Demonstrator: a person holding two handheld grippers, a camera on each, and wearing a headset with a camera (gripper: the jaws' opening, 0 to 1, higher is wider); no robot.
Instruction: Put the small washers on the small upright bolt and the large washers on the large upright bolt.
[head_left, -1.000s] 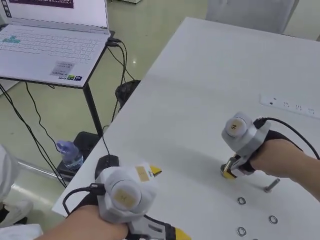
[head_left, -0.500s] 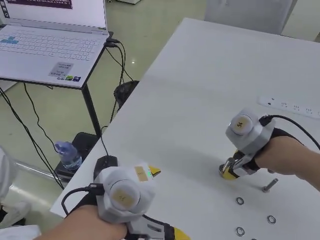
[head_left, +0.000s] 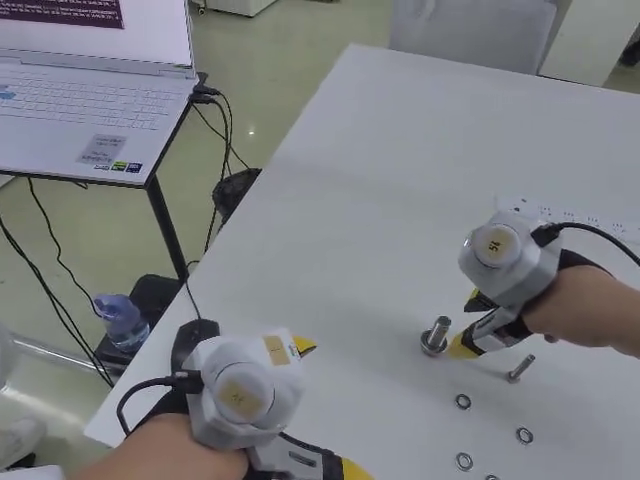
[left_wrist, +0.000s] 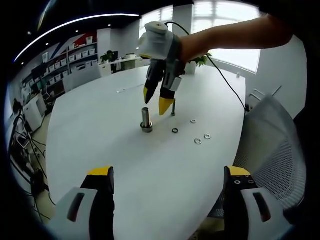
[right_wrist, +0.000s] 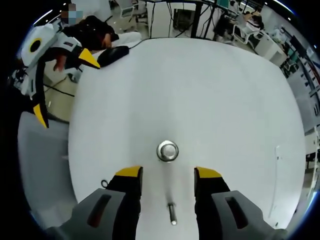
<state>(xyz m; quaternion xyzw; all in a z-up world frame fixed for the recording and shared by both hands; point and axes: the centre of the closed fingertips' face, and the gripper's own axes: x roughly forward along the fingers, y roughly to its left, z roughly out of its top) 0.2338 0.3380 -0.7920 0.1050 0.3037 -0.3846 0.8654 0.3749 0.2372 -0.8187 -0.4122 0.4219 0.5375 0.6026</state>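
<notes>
The large bolt (head_left: 435, 335) (left_wrist: 146, 120) stands upright on the white table (head_left: 380, 200), free of any grip. My right gripper (head_left: 470, 346) (right_wrist: 167, 172) hovers just beside and above it, open and holding nothing; from its own camera the bolt head (right_wrist: 167, 150) lies just ahead of the jaws. The small bolt (head_left: 519, 367) (left_wrist: 173, 107) (right_wrist: 172, 212) stands close behind that gripper. Several washers (head_left: 463, 402) (left_wrist: 198, 141) lie loose near the bolts. My left gripper (head_left: 325, 410) (left_wrist: 167, 180) is wide open at the table's near edge, far from the bolts.
A white power strip (head_left: 535, 208) lies on the table beyond the right hand. A laptop (head_left: 90, 110) sits on a stand left of the table, with cables and a water bottle (head_left: 120, 318) on the floor. A mesh chair (left_wrist: 270, 150) stands by the table.
The right gripper has let go of the large bolt and drawn back slightly; the bolt now stands alone. The left gripper has stayed put. The head camera has shifted.
</notes>
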